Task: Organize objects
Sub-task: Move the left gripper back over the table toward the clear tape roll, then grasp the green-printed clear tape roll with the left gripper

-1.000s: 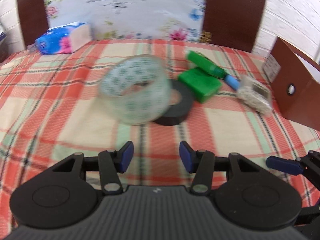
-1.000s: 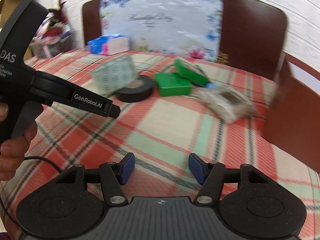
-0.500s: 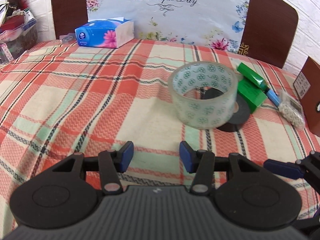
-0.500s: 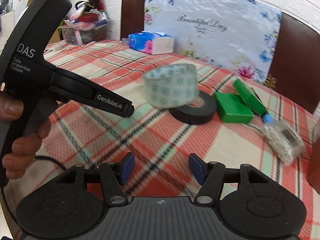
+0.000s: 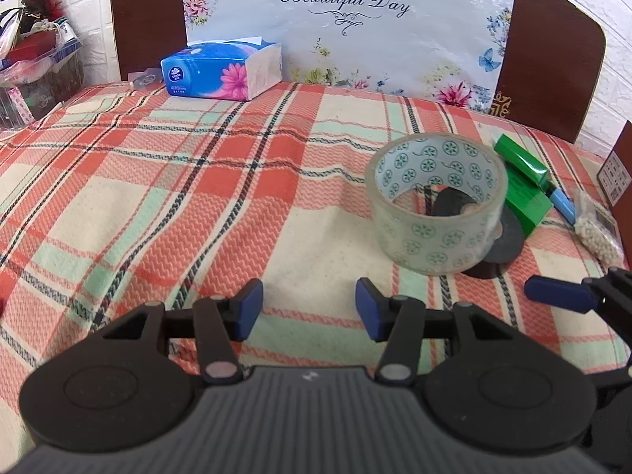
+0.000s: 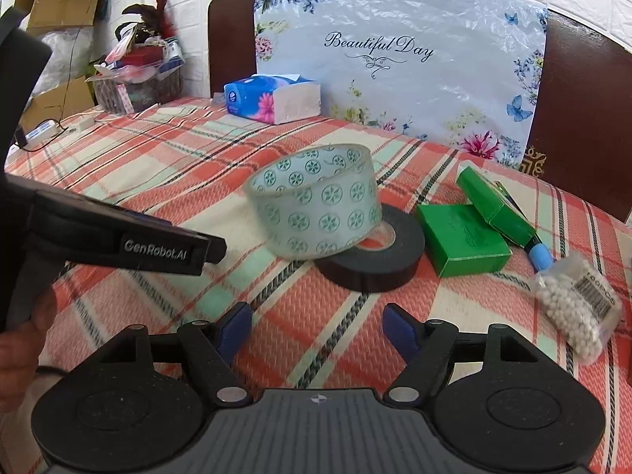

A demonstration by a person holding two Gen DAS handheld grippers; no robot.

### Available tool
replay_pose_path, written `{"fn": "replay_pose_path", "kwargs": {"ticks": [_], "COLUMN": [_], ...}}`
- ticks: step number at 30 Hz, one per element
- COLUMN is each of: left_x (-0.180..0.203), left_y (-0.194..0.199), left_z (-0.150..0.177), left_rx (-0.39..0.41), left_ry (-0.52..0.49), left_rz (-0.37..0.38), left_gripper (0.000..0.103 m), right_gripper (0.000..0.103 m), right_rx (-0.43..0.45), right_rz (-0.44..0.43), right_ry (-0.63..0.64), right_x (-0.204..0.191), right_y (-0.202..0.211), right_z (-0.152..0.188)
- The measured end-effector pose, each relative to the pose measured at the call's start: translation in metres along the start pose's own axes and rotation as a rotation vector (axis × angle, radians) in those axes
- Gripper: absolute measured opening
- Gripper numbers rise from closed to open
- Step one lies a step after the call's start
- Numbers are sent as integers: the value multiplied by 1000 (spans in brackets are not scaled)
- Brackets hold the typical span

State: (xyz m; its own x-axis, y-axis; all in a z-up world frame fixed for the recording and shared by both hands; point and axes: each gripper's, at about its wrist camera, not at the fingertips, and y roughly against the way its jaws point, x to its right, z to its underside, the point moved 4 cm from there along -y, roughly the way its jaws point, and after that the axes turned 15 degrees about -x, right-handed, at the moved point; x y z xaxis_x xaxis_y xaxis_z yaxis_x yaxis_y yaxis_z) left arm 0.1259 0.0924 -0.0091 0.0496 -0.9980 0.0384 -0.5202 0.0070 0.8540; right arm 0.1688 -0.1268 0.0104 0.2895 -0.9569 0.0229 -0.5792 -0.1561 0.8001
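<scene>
Nothing looks sorted yet: going left to right along the bench (image 5: 166,181), the tissue pack (image 5: 223,69) sits at the far edge, and the clear tape roll (image 5: 436,205) leans tilted on the black tape roll (image 6: 371,251) near the right edge, its hole axis angled up toward the camera. Beyond lie 2 green boxes (image 6: 460,239) and a bead bag (image 6: 578,306). The left hand-held gripper (image 5: 308,308) hangs part-open and empty; the right hand-held gripper (image 6: 316,328) has just been opening, nothing between its jaws.
</scene>
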Motion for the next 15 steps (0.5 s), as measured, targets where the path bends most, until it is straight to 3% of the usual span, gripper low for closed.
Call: {"fn": "replay_pose_path", "kwargs": {"ticks": [5, 8, 15], "left_x": [-3, -4, -5], "left_y": [-3, -3, 9], "left_z": [-3, -5, -9], "left_rx": [2, -1, -4], "left_ry": [5, 16, 71], "left_rz": [-5, 4, 180], "left_gripper": [56, 57, 57], "right_gripper": [78, 87, 88], "right_rx": [23, 32, 46], "right_rz": [7, 22, 19], "right_ry": [5, -1, -40], "right_x": [0, 1, 17], "right_y": [-6, -13, -20], "right_z": [-7, -13, -16]}}
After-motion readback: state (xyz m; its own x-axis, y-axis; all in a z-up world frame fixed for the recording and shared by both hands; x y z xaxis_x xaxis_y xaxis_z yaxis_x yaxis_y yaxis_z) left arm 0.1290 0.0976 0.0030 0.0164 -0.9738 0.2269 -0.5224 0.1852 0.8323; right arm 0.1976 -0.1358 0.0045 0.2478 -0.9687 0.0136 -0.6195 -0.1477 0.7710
